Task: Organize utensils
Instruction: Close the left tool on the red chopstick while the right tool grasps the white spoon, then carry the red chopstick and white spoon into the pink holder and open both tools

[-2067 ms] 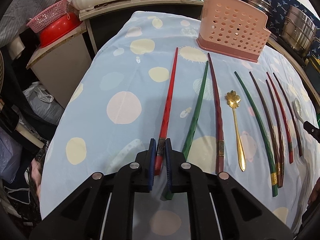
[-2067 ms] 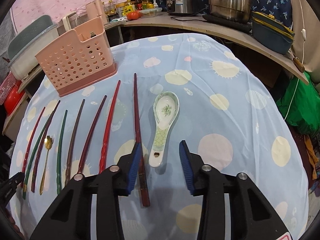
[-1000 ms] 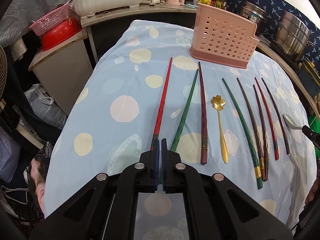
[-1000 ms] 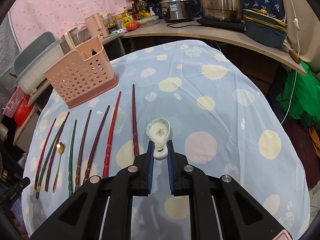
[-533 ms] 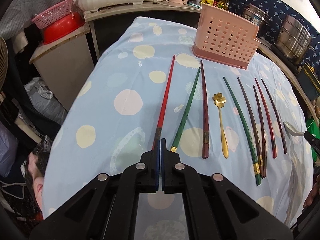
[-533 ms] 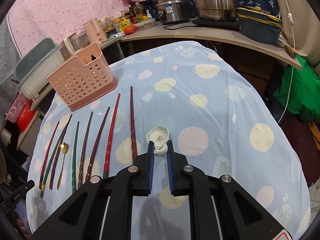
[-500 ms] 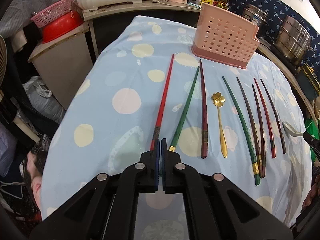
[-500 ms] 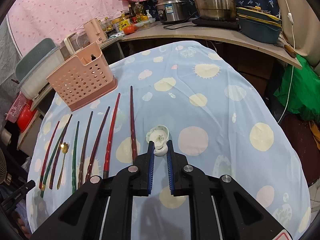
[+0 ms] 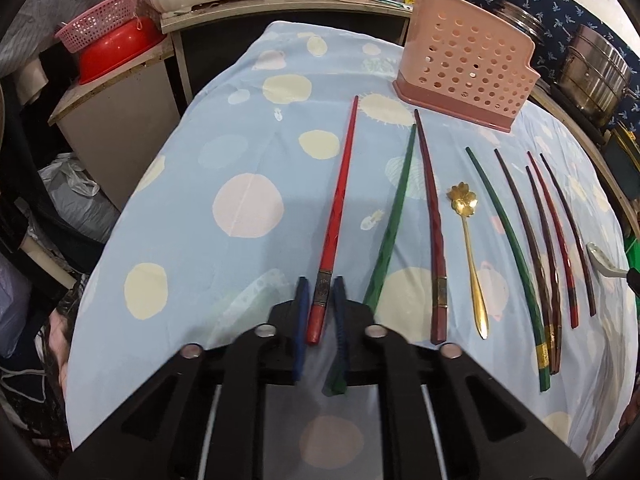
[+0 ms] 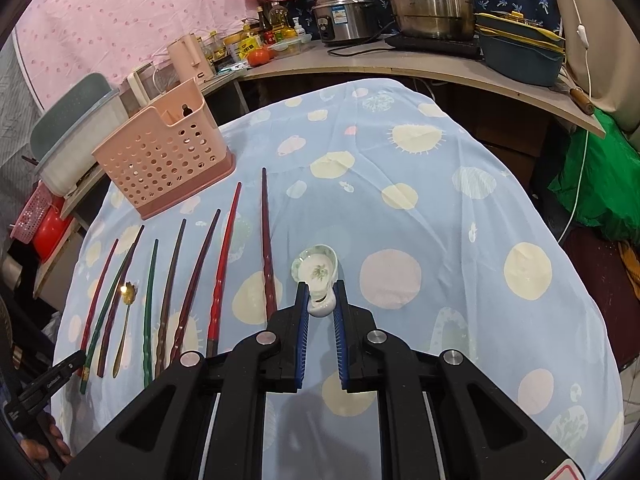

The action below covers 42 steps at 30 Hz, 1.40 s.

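Broadly, a table under a blue spotted cloth (image 9: 248, 152) fills both views. Only the right wrist view shows the far counter with steel pots (image 10: 428, 0) at the upper right and a green bag (image 10: 600, 184) at the right edge; only the left wrist view shows the red bowl (image 9: 116, 54) under a pink sieve at the upper left. The pink holder (image 9: 466, 62) stands upright at the upper right of the left view and at the centre left of the right view. Chopsticks lie side by side on the cloth below it.

The left gripper (image 9: 320, 300) sits at the lower centre, its jaws having just been opening; the thick end of the red chopstick (image 9: 338, 208) lies between the blue pads, with a slim gap visible on each side. A gold spoon (image 9: 470, 248) lies right of centre among the chopsticks.

The right gripper (image 10: 320, 304) is clamped on the handle of the white ceramic spoon (image 10: 318, 270), bowl pointing away. In the left view that spoon is just a sliver at the right edge.
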{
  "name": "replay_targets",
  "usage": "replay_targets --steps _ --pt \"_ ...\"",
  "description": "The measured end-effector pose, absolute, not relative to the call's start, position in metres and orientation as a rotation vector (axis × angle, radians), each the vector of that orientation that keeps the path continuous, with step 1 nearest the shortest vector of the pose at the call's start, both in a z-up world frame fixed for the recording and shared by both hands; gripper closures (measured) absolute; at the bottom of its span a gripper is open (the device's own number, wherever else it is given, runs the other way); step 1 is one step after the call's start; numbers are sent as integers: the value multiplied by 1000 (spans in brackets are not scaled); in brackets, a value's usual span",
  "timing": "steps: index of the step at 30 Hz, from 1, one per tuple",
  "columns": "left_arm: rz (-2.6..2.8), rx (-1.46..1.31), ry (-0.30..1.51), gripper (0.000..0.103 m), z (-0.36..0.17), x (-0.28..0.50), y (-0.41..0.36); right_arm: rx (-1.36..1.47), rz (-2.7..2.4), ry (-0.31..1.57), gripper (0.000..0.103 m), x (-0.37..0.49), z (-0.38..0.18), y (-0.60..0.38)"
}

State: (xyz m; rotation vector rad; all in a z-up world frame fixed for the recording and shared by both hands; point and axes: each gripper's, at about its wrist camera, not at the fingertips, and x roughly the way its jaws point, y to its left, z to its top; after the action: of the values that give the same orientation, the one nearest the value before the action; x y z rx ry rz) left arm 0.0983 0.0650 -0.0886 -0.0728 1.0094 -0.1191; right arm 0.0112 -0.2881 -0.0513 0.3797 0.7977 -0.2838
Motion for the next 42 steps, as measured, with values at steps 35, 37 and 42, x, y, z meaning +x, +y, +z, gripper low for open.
replay_targets --steps 35,37,42 --pt "-215 -36 722 96 84 97 33 363 -140 673 96 30 35 -266" --pt "-217 -27 697 96 99 107 29 360 -125 663 96 40 43 -264" --pt "-236 -11 630 96 138 132 16 347 -100 643 96 64 59 -263"
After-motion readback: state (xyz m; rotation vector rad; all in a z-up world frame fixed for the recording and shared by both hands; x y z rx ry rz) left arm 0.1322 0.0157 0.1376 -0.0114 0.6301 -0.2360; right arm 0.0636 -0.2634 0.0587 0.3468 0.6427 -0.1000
